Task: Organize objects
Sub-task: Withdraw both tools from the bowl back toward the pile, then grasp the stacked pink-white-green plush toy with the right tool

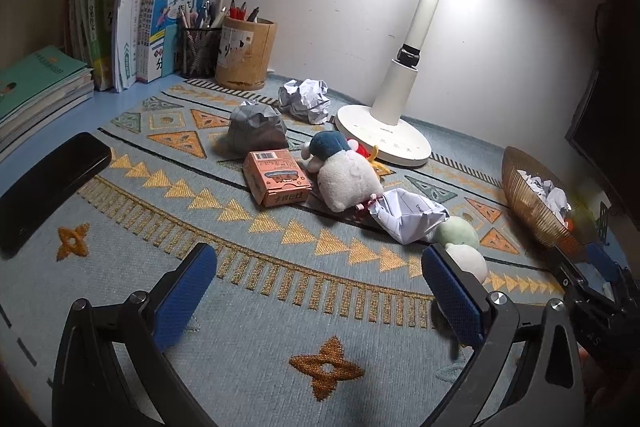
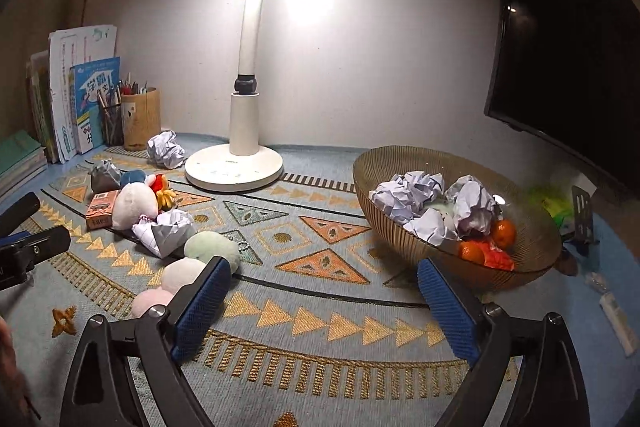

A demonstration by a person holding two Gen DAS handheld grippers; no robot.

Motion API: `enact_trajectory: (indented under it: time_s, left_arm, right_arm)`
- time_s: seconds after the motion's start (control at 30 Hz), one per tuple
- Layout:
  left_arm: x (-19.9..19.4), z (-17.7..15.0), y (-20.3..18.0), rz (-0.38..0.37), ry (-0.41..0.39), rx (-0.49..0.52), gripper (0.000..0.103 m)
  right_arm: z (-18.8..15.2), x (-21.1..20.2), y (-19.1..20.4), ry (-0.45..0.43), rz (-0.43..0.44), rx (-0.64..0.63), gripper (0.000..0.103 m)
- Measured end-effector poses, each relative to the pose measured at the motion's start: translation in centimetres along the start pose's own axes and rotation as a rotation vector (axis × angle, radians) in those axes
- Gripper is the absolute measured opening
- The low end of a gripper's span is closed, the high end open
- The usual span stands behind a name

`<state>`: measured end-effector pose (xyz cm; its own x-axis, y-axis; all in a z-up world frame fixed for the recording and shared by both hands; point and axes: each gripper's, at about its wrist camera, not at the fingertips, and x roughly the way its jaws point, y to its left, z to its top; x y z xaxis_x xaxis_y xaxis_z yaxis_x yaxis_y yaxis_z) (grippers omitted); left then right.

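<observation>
Both grippers hang spread with nothing between the blue pads: the left gripper [image 1: 320, 291] and the right gripper [image 2: 324, 301], low over the patterned woven mat [image 2: 320, 347]. Judging by this, one drop is finished and the next pick is due. Nearest, at about ten o'clock from the right gripper, lie the pastel plush balls [image 2: 188, 275], then a crumpled white paper ball [image 2: 166, 231]. Farther off, at two o'clock, the ribbed amber bowl [image 2: 404, 243] already holds paper wads and oranges. Next move: reach left, straddle the paper, close.
</observation>
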<state>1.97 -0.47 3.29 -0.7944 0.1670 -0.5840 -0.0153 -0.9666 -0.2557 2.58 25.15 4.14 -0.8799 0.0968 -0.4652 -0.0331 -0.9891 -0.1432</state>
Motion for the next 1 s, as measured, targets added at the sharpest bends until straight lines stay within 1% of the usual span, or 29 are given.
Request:
enact_trajectory:
  time_s: [0.03,0.07,0.1,0.13,0.17,0.2,0.23,0.27,0.3,0.37,0.4,0.43,0.5,0.53,0.6,0.67,0.7,0.73,0.8,0.83,0.87,0.9,0.93,1.0]
  left_arm:
    - [-0.1,0.0,0.0,-0.003,-0.003,0.000,0.102]
    - [-0.2,0.0,0.0,-0.006,-0.010,0.000,0.102]
    - [-0.3,0.0,0.0,-0.007,-0.014,-0.001,0.102]
    - [-0.4,-0.1,0.1,-0.011,-0.016,-0.002,0.102]
    - [-0.4,-0.1,0.1,-0.019,-0.013,-0.003,0.102]
    - [-0.3,-0.1,0.1,-0.030,-0.009,-0.002,0.102]
    - [-0.3,-0.1,0.1,-0.043,-0.001,0.000,0.102]
    - [-0.2,-0.1,0.1,-0.053,0.004,0.003,0.102]
    - [-0.2,-0.1,0.0,-0.060,0.007,0.009,0.102]
    - [0.1,0.0,-0.3,-0.085,0.030,0.026,0.102]
    - [0.7,0.2,-0.5,-0.112,0.065,0.040,0.102]
    - [1.4,0.4,-0.6,-0.148,0.117,0.050,0.102]
    - [2.9,0.5,-0.6,-0.198,0.203,0.051,0.102]
    - [3.3,0.5,-0.5,-0.200,0.224,0.043,0.102]
    - [3.5,0.6,0.0,-0.213,0.229,0.011,0.102]
    - [3.3,0.6,0.6,-0.227,0.220,-0.029,0.102]
    - [3.2,0.5,0.8,-0.233,0.220,-0.047,0.102]
    - [3.2,0.5,1.0,-0.242,0.222,-0.062,0.102]
    - [3.2,0.5,1.3,-0.248,0.221,-0.075,0.102]
    - [3.3,0.5,1.2,-0.249,0.223,-0.076,0.102]
    - [3.3,0.5,1.1,-0.250,0.226,-0.075,0.102]
    - [3.4,0.6,1.0,-0.246,0.232,-0.070,0.102]
    - [3.5,0.6,1.0,-0.241,0.239,-0.065,0.102]
    - [3.6,0.8,0.7,-0.224,0.240,-0.051,0.102]
  right_arm:
    - [0.0,0.1,0.1,0.007,0.002,-0.003,0.098]
    - [0.0,0.5,0.4,0.024,0.014,-0.018,0.103]
    - [0.0,1.0,0.9,0.059,0.033,-0.041,0.103]
    - [-0.1,1.8,1.6,0.114,0.044,-0.071,0.103]
    - [-0.3,2.7,2.4,0.169,0.046,-0.111,0.103]
    - [-0.5,3.2,3.3,0.204,0.030,-0.154,0.103]
    - [-0.6,3.4,4.0,0.215,0.003,-0.188,0.103]
    - [-0.7,3.3,4.3,0.209,-0.003,-0.208,0.103]
    - [-0.7,2.9,4.3,0.196,0.012,-0.210,0.103]
    - [-0.5,2.4,3.8,0.186,0.074,-0.180,0.103]
    - [-0.4,2.3,3.5,0.194,0.125,-0.161,0.103]
    - [-0.3,2.1,3.2,0.193,0.169,-0.142,0.103]
    - [-0.3,1.8,3.0,0.183,0.202,-0.129,0.103]
    - [-0.3,1.8,3.0,0.186,0.214,-0.125,0.103]
    - [-0.2,1.8,3.2,0.204,0.256,-0.115,0.103]
    - [-0.3,1.9,4.0,0.255,0.350,-0.108,0.103]
    - [-0.2,2.0,4.5,0.273,0.380,-0.103,0.103]
    - [-0.2,2.1,5.1,0.281,0.392,-0.100,0.103]
    - [0.1,2.5,6.2,0.299,0.383,-0.102,0.103]
    - [0.3,2.9,6.7,0.312,0.373,-0.099,0.102]
    - [0.4,3.4,7.1,0.323,0.367,-0.093,0.098]
    - [0.6,3.8,7.3,0.333,0.362,-0.084,0.092]
    - [0.7,4.3,7.4,0.344,0.355,-0.073,0.089]
    - [0.7,5.5,7.5,0.382,0.331,-0.047,0.080]
